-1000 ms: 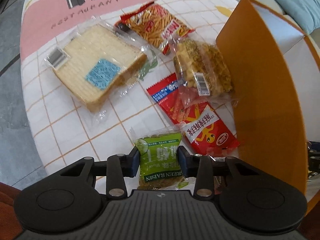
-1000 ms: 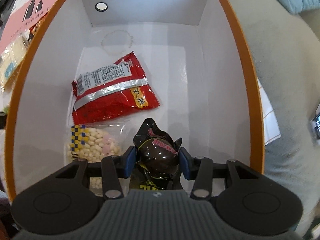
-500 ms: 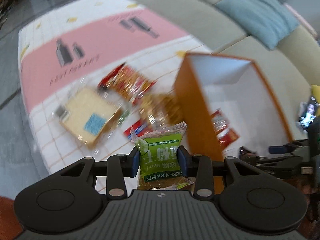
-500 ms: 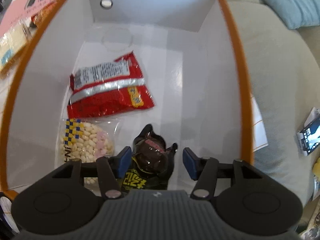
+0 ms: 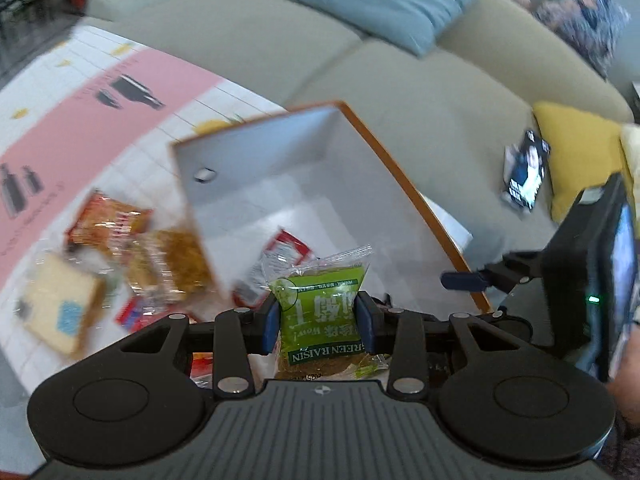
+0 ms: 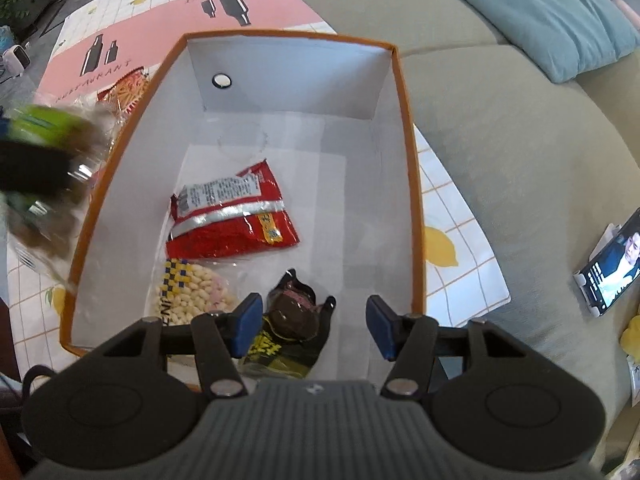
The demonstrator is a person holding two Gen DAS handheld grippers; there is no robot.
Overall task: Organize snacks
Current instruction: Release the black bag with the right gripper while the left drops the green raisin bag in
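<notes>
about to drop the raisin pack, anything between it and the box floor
Nothing visible blocks it. The left gripper holds the green raisin pack by the orange box; the open right gripper sits over the near end. Bare floor lies beyond the red packet.

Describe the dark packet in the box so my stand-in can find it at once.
Look in the orange box, at the near end of its white floor. The dark packet lies right of the peanut bag, below the red packet. It alone is glossy brown-black with yellow lettering.

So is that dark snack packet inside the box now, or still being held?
Inside. The dark packet lies on the box floor, and the right hand-held gripper above it is open, touching nothing.
</notes>
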